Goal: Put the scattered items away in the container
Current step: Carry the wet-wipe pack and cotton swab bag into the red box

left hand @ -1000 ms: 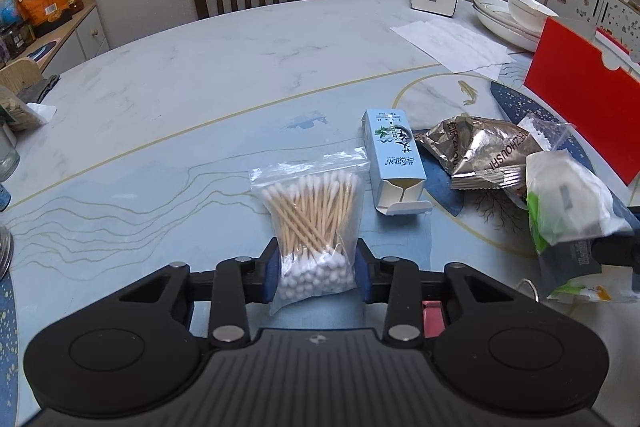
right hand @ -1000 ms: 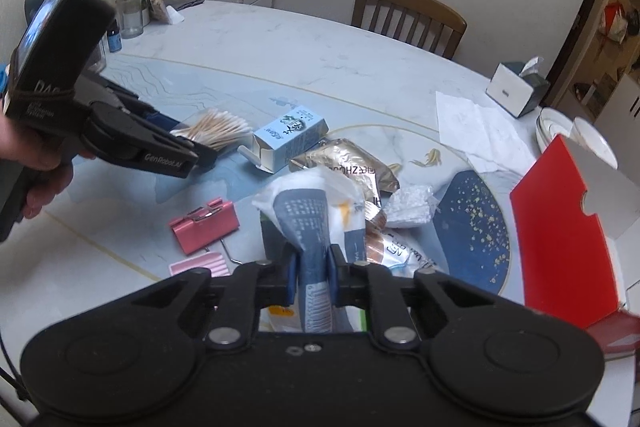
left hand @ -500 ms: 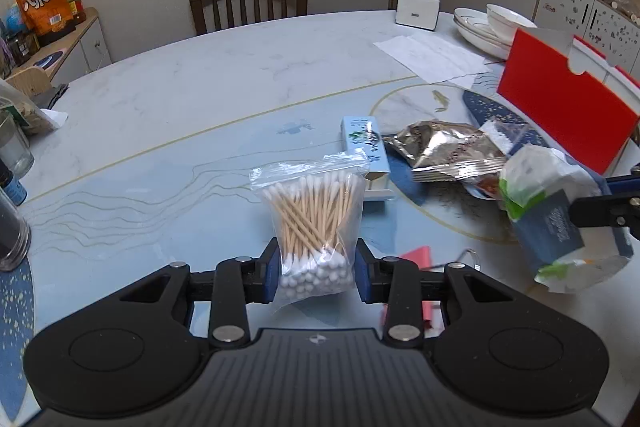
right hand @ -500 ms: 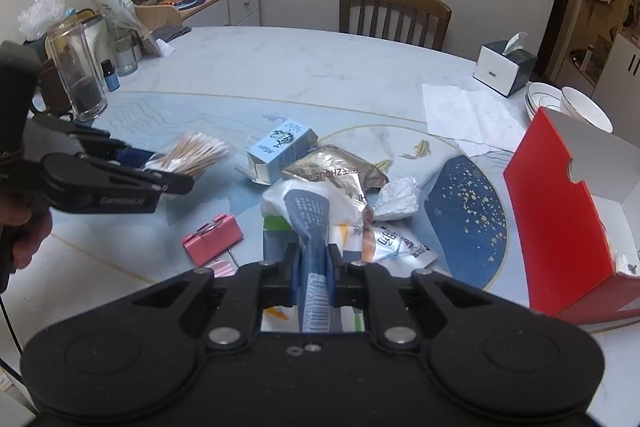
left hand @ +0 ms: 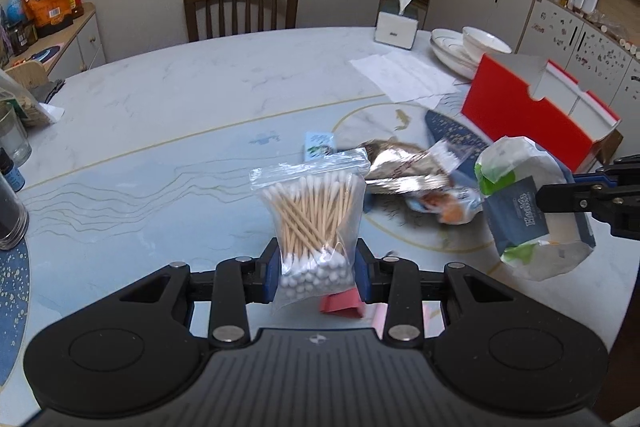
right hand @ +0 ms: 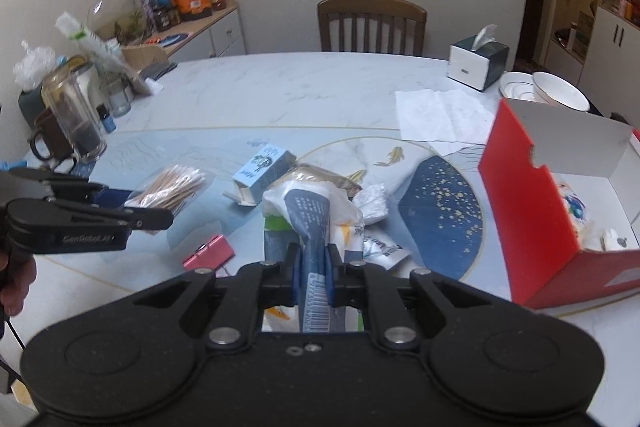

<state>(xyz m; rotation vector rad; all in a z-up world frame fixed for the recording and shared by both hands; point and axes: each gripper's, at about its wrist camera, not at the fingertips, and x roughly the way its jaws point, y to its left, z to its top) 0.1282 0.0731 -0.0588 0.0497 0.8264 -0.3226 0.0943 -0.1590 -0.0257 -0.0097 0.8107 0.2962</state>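
My left gripper (left hand: 317, 267) is shut on a clear bag of cotton swabs (left hand: 310, 215), held above the table. My right gripper (right hand: 312, 273) is shut on a white, green and blue tissue pack (right hand: 310, 215); the pack (left hand: 528, 215) also hangs in the air at the right of the left wrist view. The red open box (right hand: 532, 195) stands at the right and holds some white items. On the table lie a light blue carton (right hand: 264, 167), a silver foil snack bag (left hand: 404, 167), small sachets (right hand: 378, 247) and a pink clip (right hand: 208, 253).
A tissue box (right hand: 478, 65), loose white paper (right hand: 440, 115) and stacked bowls (right hand: 548, 93) are at the far right. Jars, a mug and bottles (right hand: 68, 123) crowd the table's left edge. A wooden chair (left hand: 242, 7) stands behind the table.
Both grippers have risen with their loads. The swab bag and the tissue pack are now higher above the table, and the red box has come further into both views.
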